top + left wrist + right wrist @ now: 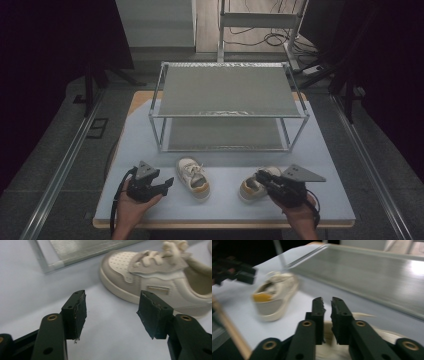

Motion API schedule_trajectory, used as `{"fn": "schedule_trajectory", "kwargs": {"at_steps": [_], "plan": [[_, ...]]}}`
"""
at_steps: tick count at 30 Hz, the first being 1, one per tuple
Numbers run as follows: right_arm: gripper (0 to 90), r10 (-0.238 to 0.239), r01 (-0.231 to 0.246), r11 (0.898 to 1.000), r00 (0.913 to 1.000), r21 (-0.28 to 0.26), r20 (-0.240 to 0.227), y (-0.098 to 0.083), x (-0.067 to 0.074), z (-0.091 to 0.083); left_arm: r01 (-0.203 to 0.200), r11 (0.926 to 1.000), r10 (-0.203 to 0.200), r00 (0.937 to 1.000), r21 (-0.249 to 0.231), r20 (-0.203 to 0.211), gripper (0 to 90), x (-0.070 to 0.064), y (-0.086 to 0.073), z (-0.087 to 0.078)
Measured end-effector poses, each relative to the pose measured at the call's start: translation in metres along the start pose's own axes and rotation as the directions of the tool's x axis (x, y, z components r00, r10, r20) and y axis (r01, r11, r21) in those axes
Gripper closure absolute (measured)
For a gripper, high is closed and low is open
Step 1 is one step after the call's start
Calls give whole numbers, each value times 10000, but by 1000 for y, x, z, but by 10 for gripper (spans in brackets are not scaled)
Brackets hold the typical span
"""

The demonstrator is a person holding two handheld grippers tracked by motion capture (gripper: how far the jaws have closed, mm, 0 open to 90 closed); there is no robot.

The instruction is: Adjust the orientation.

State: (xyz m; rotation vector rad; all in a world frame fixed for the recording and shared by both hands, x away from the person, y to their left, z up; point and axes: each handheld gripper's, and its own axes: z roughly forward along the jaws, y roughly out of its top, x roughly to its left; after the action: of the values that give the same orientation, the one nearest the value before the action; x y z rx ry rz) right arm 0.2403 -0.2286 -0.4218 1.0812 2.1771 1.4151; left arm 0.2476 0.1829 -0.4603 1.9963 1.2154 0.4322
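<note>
— What are they handling?
— Two small cream shoes in front of the rack. The left gripper gapes beside the left shoe; the right gripper, nearly closed, pinches the right shoe.

Your two little shoes look soft. The left shoe has smooth, matt cream sides like leather, tiny holes on the toe, cloth laces and a rubbery sole. The right shoe looks the same, with an orange patch inside the left one's heel. The rack has shiny silver metal bars and dull grey shelves. The table wears a smooth, pale blue matt cover, with a wooden edge peeking out. Your gripper pads are black, matt and scuffed, rough at the edges.
</note>
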Motion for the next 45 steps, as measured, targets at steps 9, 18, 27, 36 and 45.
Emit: {"fn": "schedule_trajectory", "kwargs": {"at_steps": [9, 18, 27, 36, 45], "plan": [[889, -994, 1094, 9890, 9899, 993, -1010, -2, 61, 53, -156, 9996, 153, 9998, 219, 133, 381, -2, 0, -2], [890, -1524, 1640, 9745, 9847, 1533, -847, -7, 92, 92, 39, 9997, -42, 9999, 231, 114, 380, 4, -4, -7], [891, -1476, 1517, 9731, 9884, 1735, -363, -11, 93, 101, 24, 9995, -29, 9999, 328, 133, 379, 4, -6, -6], [892, -1561, 1624, 9656, 9866, 2030, -469, -18, 96, 109, 107, 9993, -110, 9999, 352, 89, 378, 7, -7, -6], [891, -1292, 1596, 9673, 9789, 1971, -1584, -24, 112, 123, 268, 9993, -269, 9996, 269, 53, 376, 13, -8, -12]]}}
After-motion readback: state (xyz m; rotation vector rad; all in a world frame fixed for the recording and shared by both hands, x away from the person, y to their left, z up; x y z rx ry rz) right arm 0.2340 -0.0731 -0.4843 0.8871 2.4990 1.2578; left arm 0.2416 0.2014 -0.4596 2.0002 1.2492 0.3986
